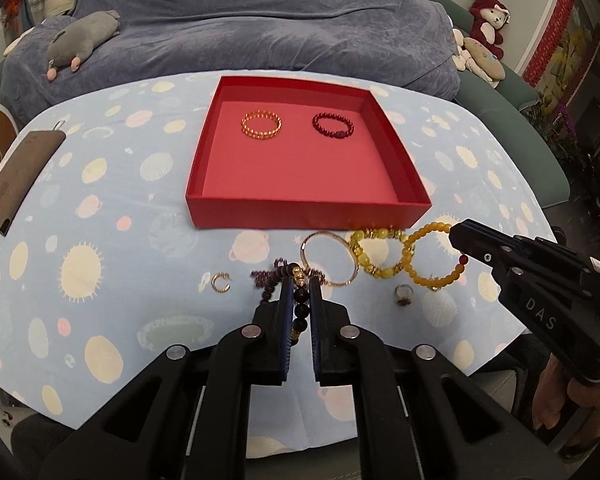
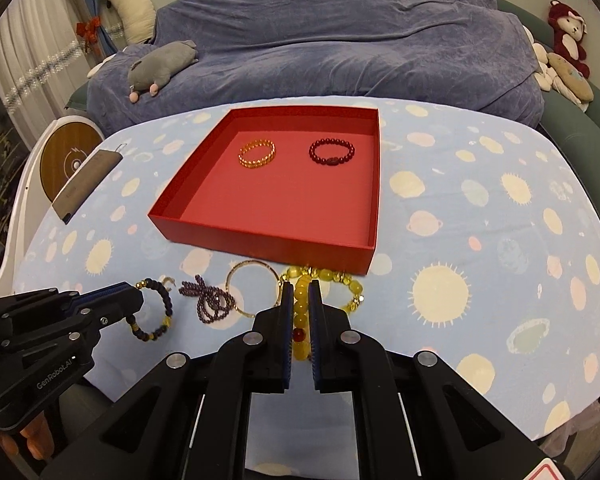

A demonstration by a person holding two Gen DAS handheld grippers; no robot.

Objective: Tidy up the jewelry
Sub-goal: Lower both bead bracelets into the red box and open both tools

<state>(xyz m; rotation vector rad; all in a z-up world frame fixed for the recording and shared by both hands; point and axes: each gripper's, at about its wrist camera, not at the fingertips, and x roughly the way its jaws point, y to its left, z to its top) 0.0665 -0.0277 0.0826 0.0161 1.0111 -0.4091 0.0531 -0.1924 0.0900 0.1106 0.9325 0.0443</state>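
Observation:
A red tray (image 1: 300, 212) (image 2: 260, 240) holds a gold bracelet (image 1: 261, 124) (image 2: 257, 153) and a dark red bead bracelet (image 1: 333, 125) (image 2: 332, 152). My left gripper (image 1: 301, 284) (image 2: 138, 300) is shut on a dark bead bracelet (image 1: 300, 308) (image 2: 156, 312) just in front of the tray. My right gripper (image 2: 301, 288) (image 1: 454, 236) is shut on an amber bead bracelet (image 2: 300, 320) (image 1: 432, 256). On the cloth between them lie a purple bead strand (image 2: 210, 300), a thin gold bangle (image 1: 329, 258) (image 2: 252, 286) and a yellow bead bracelet (image 1: 380, 252) (image 2: 340, 284).
A small gold ear cuff (image 1: 221, 282) and a ring (image 1: 523, 294) lie on the blue planet-print tablecloth (image 1: 100, 240) (image 2: 480, 240). A brown case (image 1: 20, 176) (image 2: 88, 180) sits at the left edge. A covered sofa with plush toys (image 1: 84, 38) is behind.

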